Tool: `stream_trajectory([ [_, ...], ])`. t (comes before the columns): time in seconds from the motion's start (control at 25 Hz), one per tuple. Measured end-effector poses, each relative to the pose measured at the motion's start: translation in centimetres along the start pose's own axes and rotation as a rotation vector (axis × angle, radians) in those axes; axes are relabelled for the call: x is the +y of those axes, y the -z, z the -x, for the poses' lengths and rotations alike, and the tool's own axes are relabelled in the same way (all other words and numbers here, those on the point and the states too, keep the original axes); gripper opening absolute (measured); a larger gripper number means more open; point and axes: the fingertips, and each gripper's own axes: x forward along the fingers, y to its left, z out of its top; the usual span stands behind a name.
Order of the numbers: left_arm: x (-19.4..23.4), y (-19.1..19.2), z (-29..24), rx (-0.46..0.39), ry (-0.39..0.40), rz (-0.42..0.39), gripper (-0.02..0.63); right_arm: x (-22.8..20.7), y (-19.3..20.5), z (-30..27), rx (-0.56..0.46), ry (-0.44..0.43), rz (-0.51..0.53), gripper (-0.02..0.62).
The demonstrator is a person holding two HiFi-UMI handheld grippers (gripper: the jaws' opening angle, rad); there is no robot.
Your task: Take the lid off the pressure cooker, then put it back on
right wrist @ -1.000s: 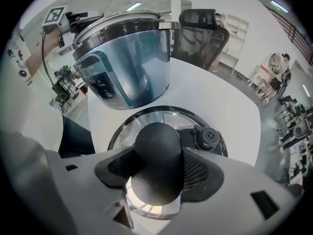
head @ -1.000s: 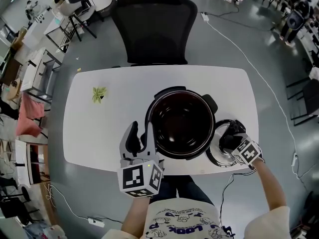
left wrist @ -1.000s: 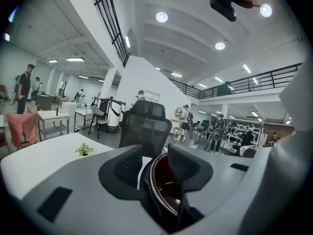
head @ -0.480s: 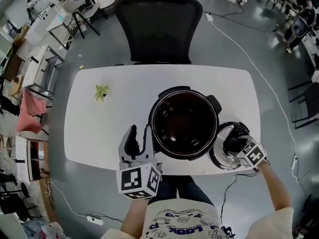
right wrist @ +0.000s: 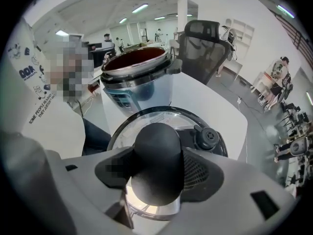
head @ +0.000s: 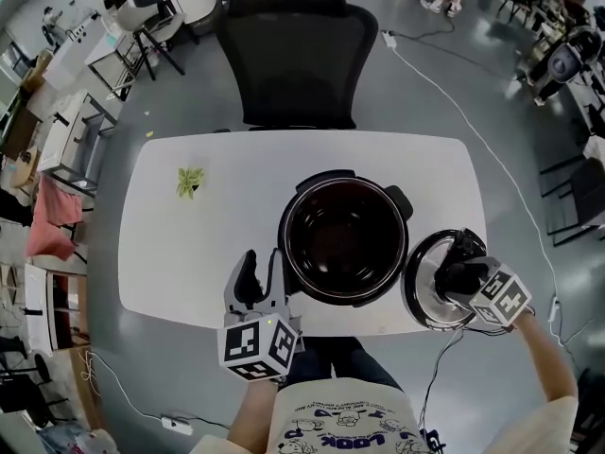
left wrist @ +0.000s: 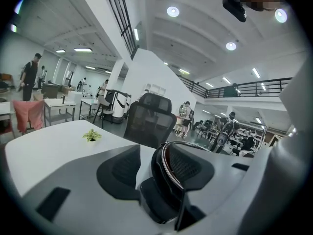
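The right gripper (head: 456, 274) clamps the black dome knob (right wrist: 157, 163) of the round, shiny, black-rimmed lid (head: 423, 293). It holds the lid just right of the open black-and-chrome pressure cooker (head: 345, 239), overhanging the front edge of the white table (head: 189, 244). Only the right gripper view shows the pads pinching the knob, with a black valve (right wrist: 207, 137) beside it. The left gripper (head: 262, 274), jaws spread and just opening, straddles the cooker's near-left rim. Its own view shows the left pad clear of the wall.
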Motion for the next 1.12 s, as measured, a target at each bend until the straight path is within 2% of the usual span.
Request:
stream_trajectory([
  [0.2, 0.3, 1.5, 0.4, 0.033, 0.014, 0.078, 0.202, 0.1, -1.6, 3.8, -0.009, -0.005, 0.026, 0.295],
  [0.72, 0.6, 2.9, 2.2, 0.058, 0.008, 0.170, 0.216, 1.1, -8.1, 12.6, -0.063, -0.026, 0.137, 0.295],
  [0.88, 1.1, 3.2, 2.6, 0.064, 0.001, 0.198, 0.219, 1.9, -11.5, 13.7, -0.105, -0.041, 0.167, 0.295],
  [1.12, 1.2, 4.7, 2.4, 0.108, 0.017, 0.327, 0.232, 4.0, -16.5, 12.9, -0.121, -0.085, 0.267, 0.295],
])
